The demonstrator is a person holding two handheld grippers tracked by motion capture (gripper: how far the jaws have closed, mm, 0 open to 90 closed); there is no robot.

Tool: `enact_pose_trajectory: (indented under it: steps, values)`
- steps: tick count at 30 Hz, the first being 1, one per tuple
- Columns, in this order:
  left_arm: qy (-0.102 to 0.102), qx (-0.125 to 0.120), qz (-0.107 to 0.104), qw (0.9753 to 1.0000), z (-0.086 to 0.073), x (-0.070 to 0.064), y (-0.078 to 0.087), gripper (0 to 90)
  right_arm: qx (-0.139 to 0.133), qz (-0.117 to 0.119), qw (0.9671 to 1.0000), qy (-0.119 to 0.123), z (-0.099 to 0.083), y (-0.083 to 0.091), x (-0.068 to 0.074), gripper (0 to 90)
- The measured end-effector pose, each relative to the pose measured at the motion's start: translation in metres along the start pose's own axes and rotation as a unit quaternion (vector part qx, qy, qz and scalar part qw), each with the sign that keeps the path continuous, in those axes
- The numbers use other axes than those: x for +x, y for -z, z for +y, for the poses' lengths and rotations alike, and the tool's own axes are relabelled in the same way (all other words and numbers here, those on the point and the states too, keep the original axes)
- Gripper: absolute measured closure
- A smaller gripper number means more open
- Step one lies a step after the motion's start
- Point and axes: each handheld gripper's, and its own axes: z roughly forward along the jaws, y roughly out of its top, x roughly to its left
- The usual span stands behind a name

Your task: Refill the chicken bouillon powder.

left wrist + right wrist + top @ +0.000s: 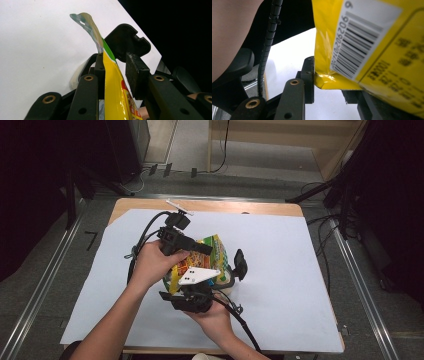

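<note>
While seemingly unclamped, yellow packet (113, 82) between left gripper (116, 72) fingers.

one yellow packet (215, 251), two grippers (197, 247)

A yellow snack packet (200, 262) is held up off the white surface (280, 260), between the left claw (202, 248) and the right claw (220, 279). It is glossy, with a green band and a pale crimped seal at its top edge, red print on one face and a white barcode label on the other. In the left gripper view it stands on edge between that claw's jaws, against one pad. In the right gripper view its folded bottom corner (324, 81) sits between that claw's jaws.
</note>
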Motion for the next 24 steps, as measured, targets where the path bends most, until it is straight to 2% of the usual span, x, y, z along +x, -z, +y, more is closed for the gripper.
enact_pose_trajectory:
  steps: [9, 19, 24]
  values:
    - [0.0, -0.008, 0.002, 1.0, -0.0002, -0.0005, 0.001, 72.1, 0.002, -0.003, 1.0, 0.007, 0.0009, 0.0001, -0.0025, 69.1]
    - [0.005, -0.009, 0.005, 0.9999, -0.0018, 0.0013, 0.0036, 72.1, 0.003, 0.006, 0.9999, 0.008, 0.002, -0.0016, -0.0022, 69.1]
    - [0.01, -0.009, 0.006, 0.9999, -0.0024, 0.0021, 0.0053, 72.1, 0.004, 0.013, 0.9999, 0.001, 0.0029, -0.0026, -0.0004, 69.0]
